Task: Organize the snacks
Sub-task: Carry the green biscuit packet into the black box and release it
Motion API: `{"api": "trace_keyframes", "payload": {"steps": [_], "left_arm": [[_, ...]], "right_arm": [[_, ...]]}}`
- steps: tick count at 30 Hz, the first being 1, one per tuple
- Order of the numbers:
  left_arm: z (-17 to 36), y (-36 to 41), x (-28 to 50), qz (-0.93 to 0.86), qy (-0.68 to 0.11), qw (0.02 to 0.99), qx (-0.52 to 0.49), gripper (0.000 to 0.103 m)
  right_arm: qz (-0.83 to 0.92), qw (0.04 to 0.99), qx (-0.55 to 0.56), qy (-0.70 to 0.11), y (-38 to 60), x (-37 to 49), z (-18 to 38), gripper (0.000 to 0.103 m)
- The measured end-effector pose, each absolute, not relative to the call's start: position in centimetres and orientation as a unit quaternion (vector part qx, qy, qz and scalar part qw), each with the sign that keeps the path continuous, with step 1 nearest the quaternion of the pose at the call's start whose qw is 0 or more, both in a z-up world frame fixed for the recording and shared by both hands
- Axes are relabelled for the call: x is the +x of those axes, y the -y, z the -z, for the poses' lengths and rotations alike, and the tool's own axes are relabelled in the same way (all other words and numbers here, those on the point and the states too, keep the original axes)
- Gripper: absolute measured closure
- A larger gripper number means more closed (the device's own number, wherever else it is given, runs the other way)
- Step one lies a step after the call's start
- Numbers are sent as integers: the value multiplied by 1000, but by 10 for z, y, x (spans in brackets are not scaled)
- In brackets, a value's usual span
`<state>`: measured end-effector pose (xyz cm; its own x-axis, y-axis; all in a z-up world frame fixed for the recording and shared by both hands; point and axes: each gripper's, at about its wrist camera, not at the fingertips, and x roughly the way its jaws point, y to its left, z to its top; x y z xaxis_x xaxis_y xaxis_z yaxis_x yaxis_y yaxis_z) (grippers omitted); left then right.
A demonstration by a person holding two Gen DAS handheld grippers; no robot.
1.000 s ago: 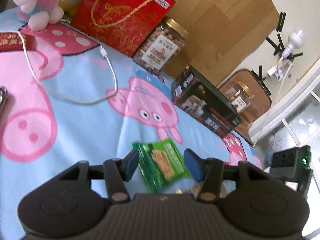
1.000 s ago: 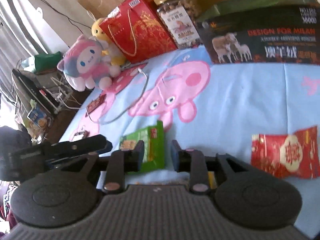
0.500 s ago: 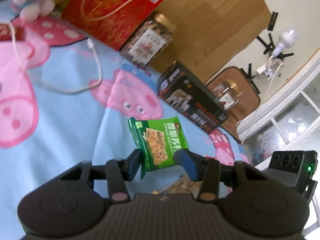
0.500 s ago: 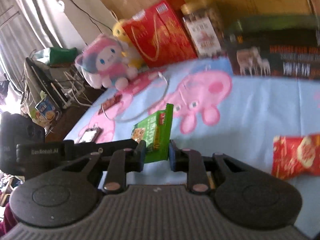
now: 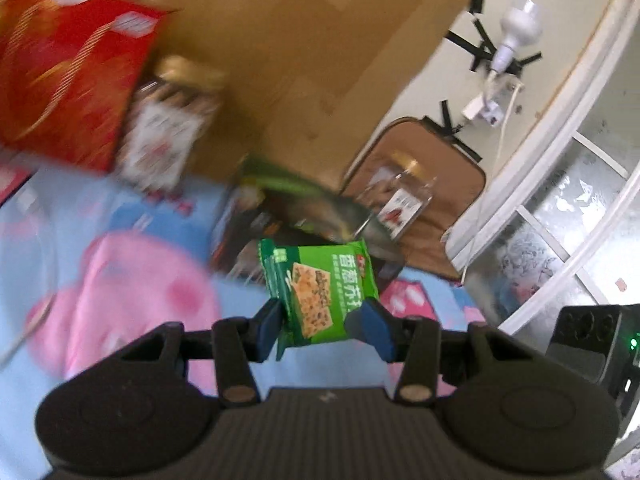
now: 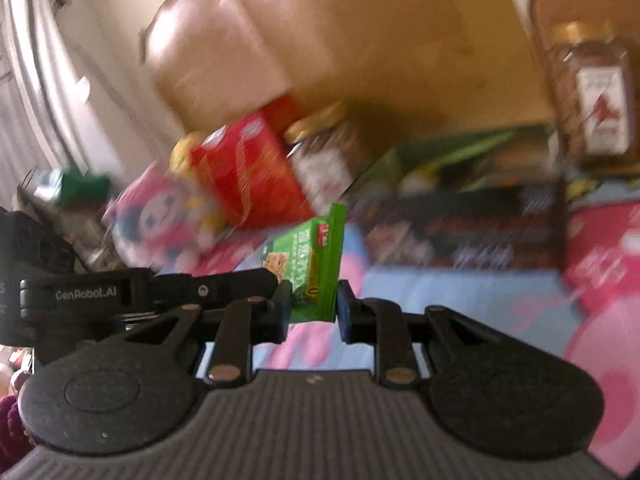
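- a bed sheet [image 5: 132,364], light blue with pink cartoon pigs, carried everything.
- at 10 o'clock stood a red gift bag [image 5: 64,92], a nut jar [image 5: 168,132] beside it.
- a dark box [image 6: 464,232] lay at 12 o'clock.

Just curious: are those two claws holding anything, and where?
Each holds a green snack packet by its lower end: left gripper green cracker packet; right gripper green packet.

black mount [image 6: 80,294] — "CenRobot.AI", blurred, probably | green snack packet [image 5: 320,286] — Chinese characters
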<state>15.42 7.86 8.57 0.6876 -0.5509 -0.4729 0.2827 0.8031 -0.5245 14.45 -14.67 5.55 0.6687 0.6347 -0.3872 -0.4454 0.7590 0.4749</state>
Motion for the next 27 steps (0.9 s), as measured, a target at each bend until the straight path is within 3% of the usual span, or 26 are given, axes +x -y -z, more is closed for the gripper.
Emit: {"api": "trace_keyframes", "payload": {"steps": [14,18,23,27], "left_arm": [[-89,-25,277,193,-324,912,-160,59],[-84,-22,280,167,-322,919,-154,55],[-83,-33,253,185,-321,913,-170,55],[-77,-39,206,209,-326,909,-155,50]], "right_arm": [[-206,936,153,-239,150,235,-49,73],[-167,945,151,-237,157,238,-43,51],[-168,944,183,-219,185,208,-45,51],[-182,934,209,-226,213,163,-38,51]]}}
